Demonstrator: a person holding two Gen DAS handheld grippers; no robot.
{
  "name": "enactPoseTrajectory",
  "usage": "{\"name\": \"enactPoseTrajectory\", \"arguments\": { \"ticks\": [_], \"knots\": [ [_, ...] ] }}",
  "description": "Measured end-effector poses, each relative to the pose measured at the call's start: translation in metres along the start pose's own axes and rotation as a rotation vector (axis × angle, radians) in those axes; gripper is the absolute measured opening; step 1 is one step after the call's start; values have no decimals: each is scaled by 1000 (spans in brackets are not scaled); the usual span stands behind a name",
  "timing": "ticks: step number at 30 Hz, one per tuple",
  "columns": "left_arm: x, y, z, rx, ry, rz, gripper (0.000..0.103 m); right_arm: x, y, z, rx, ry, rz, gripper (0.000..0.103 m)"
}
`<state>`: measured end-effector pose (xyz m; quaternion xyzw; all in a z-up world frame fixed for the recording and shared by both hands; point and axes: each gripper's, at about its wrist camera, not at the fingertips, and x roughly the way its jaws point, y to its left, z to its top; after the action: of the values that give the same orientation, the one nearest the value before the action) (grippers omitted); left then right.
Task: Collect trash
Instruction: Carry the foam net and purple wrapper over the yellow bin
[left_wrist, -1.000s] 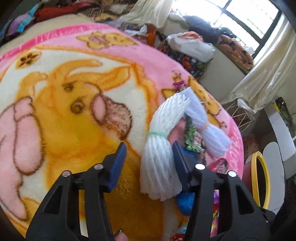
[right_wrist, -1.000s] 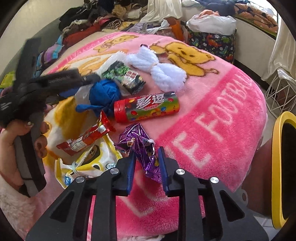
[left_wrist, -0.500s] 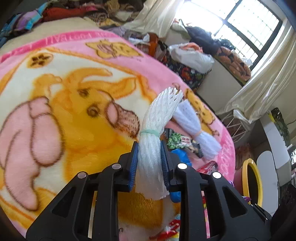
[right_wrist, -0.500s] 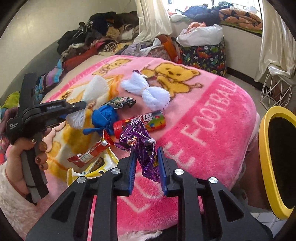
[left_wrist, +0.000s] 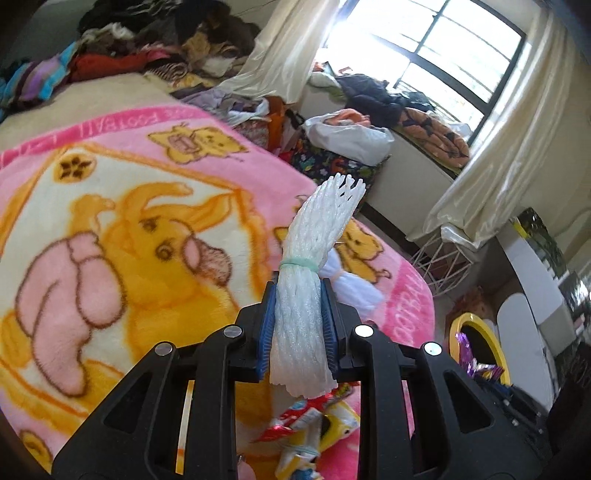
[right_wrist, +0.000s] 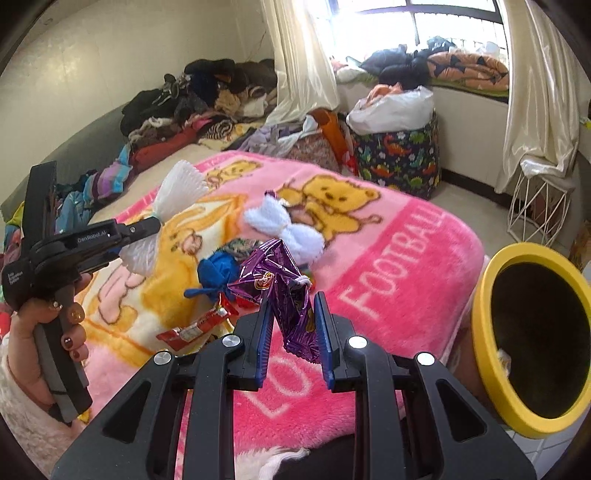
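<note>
Two handheld grippers hover over a bed covered by a pink cartoon blanket (right_wrist: 399, 258). In the left wrist view, the left gripper (left_wrist: 297, 325) sits at lower centre, its blue-padded fingers (left_wrist: 266, 325) pressed narrow around a white foam net bundle (left_wrist: 306, 295) tied with a pale green band; the bundle stands up clear of the blanket. In the right wrist view, the right gripper (right_wrist: 293, 332) at lower centre pinches a crumpled purple foil wrapper (right_wrist: 284, 291), also lifted off the bed. A hand (right_wrist: 44, 332) at the left edge grips the other tool's handle.

A yellow-rimmed bin (right_wrist: 495, 365) stands at the right edge of the right wrist view, beside the bed. Its inside is dark; a small pale scrap may lie within, too unclear to say.

So two pieces are picked up but not yet dropped in. Still on the blanket, mid-frame: a second white foam net (right_wrist: 284, 225), a blue crumpled piece (right_wrist: 218, 269), a red snack wrapper (right_wrist: 192, 328), and a yellow packet (left_wrist: 332, 421) in the left view. Most of the collecting appears to remain.
</note>
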<state>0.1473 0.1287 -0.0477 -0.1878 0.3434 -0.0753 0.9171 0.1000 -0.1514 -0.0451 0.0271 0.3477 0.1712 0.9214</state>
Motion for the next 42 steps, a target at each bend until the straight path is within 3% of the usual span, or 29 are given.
{"name": "enactPoseTrajectory", "arguments": {
  "ticks": [10, 42],
  "knots": [
    [3, -43, -6, 93, 5, -41, 17, -26, -13, 5, 27, -54, -27, 21],
    [13, -161, -34, 297, 41, -189, 17, -94, -112, -1, 236, -191, -177, 21]
  ]
}}
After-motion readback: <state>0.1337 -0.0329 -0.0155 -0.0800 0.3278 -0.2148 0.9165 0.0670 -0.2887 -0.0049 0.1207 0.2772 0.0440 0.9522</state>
